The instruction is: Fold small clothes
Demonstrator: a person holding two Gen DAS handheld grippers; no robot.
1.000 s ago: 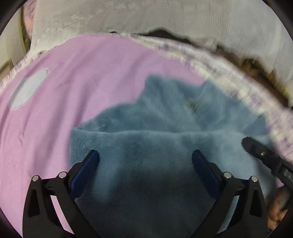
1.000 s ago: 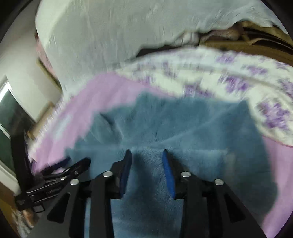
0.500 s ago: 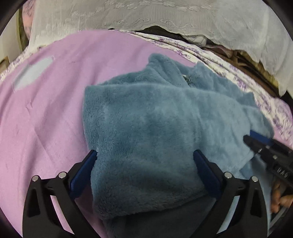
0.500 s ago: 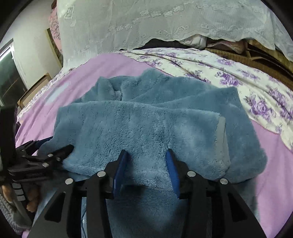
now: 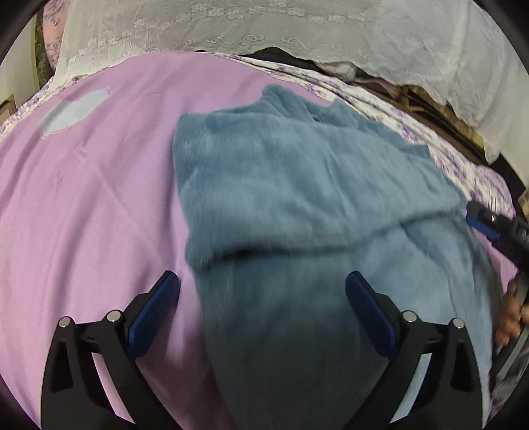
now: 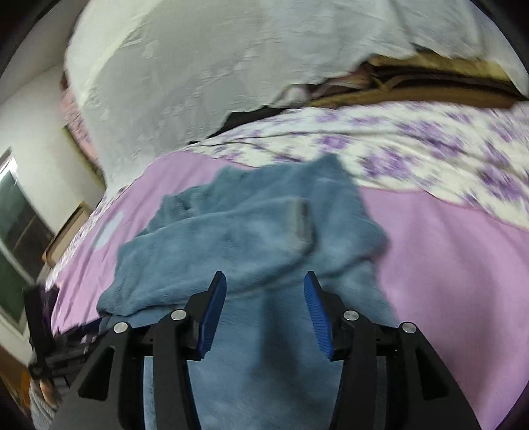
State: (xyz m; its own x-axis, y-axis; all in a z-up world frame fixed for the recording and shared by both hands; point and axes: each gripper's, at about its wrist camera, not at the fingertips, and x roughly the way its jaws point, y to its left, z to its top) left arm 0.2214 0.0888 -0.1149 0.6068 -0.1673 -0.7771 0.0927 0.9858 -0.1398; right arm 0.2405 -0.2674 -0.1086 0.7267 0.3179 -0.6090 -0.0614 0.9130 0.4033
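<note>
Pink bedsheet (image 5: 99,205) carries the blue fleece garment (image 5: 297,185), folded over once. Left hand-held gripper (image 5: 261,307) gapes wide, empty; right hand-held gripper (image 6: 264,311), jaws just opening, holds nothing. Best check the fold lies even before regripping an edge.

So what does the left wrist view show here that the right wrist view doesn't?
Only the left wrist view shows the left gripper open over the garment's near part, and the right gripper's tip at its right edge.

Only the right wrist view shows a window, the garment's grey label and the right gripper, jaws just opening, pads off the cloth.

Both show the blue fleece garment on the pink sheet, floral bedding and white lace cover.
</note>
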